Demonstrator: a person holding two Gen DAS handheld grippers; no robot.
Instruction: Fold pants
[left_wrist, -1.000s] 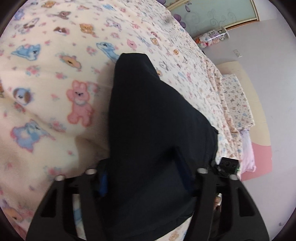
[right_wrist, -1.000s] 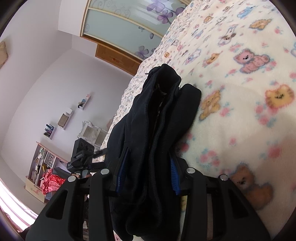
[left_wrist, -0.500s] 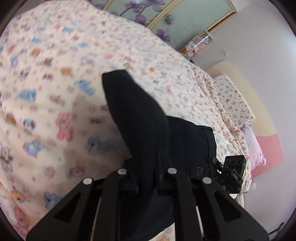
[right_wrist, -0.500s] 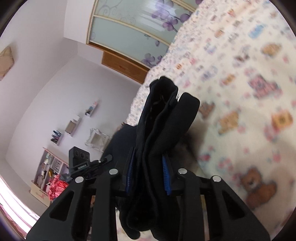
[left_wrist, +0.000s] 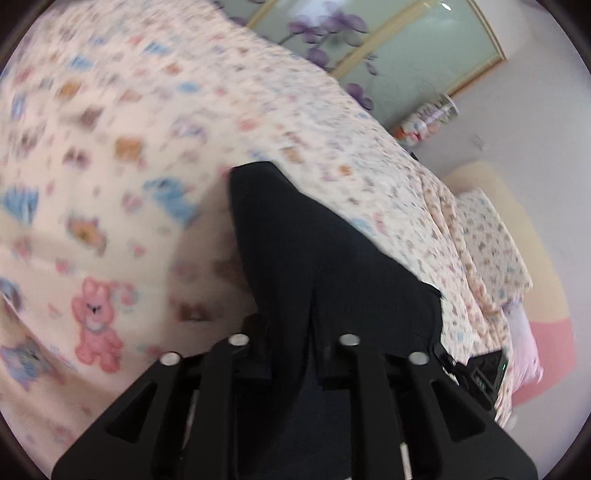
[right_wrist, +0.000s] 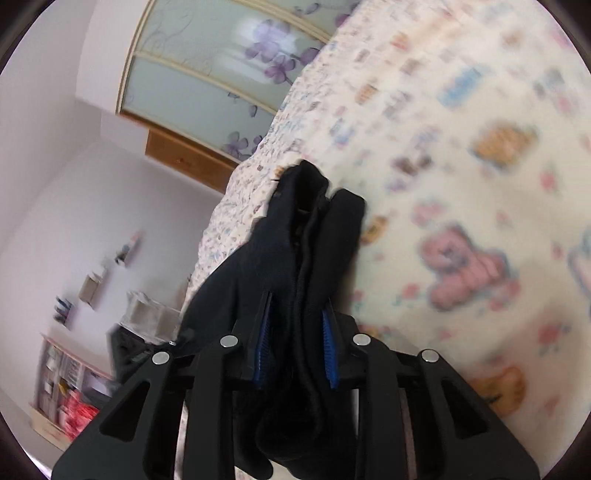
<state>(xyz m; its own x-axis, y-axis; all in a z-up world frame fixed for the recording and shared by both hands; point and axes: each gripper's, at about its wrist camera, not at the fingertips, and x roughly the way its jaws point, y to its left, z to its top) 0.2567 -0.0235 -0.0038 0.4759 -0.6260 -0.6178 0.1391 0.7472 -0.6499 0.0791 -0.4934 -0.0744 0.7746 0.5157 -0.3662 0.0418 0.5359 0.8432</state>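
Both our claws have closed from wide apart onto the black knit fabric pants (left_wrist: 314, 266). The left claw (left_wrist: 291, 354) pinches a flat single panel, its jaws easing open slightly with cloth between them. The right claw (right_wrist: 295, 343) stays clamped on a thick bunch of layers. We judge the grasp secured and the fold ready to carry over. The pants stretch ahead of each claw over the cream cartoon-animal fleece bed blanket (left_wrist: 110, 184). Only the right view shows the stacked edges (right_wrist: 314, 192); only the left shows the pillow (left_wrist: 491, 236).
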